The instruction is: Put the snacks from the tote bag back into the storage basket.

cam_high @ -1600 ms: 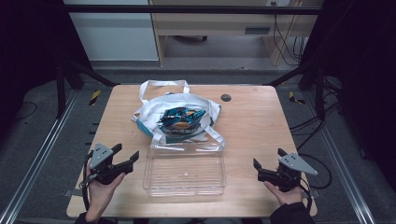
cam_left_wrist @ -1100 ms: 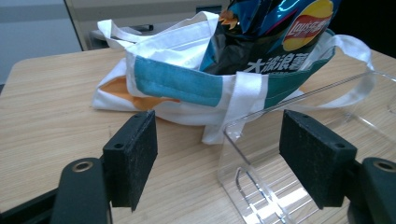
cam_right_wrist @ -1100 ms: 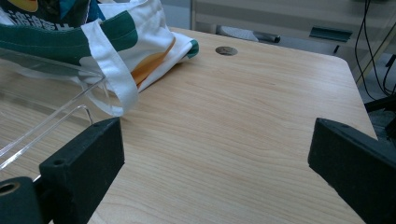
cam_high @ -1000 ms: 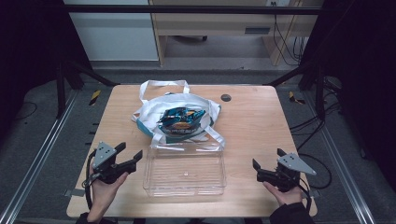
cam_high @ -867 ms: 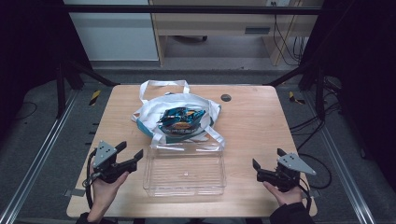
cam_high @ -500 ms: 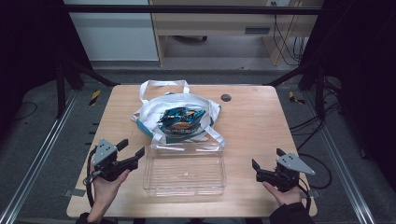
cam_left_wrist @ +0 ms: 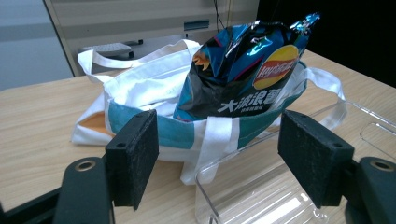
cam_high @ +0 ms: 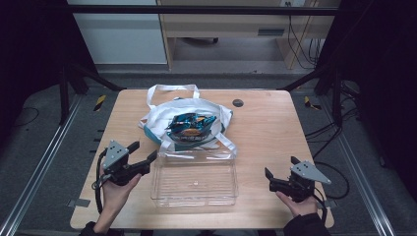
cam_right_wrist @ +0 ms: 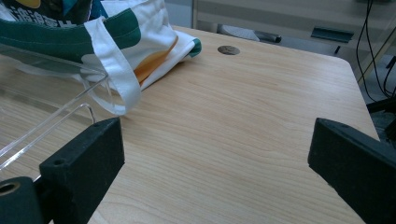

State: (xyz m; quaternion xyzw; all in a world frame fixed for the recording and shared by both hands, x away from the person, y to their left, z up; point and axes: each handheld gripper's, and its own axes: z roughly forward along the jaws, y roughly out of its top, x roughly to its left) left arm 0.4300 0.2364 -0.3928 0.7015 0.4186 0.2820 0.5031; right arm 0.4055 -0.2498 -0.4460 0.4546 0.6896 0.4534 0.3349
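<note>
The left claw [cam_high: 144,153] hangs spread wide just beside the clear tray [cam_high: 194,183], facing the chip bag [cam_left_wrist: 243,70] in the tote [cam_left_wrist: 154,93]. The right claw [cam_high: 281,173] rests spread too, on the bench [cam_high: 275,128] well apart from the tray.

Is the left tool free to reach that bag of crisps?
Probably yes: the left tool is open, and the crisp bag sticks up out of the tote bag straight ahead, nothing between.

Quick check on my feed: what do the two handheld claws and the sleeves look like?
Both are black. The left claw and right claw each carry a grey three-cornered plate and a trailing black cable. Their jaws end in blocky black foam-like pads. Dark sleeves show at the wrists.
</note>
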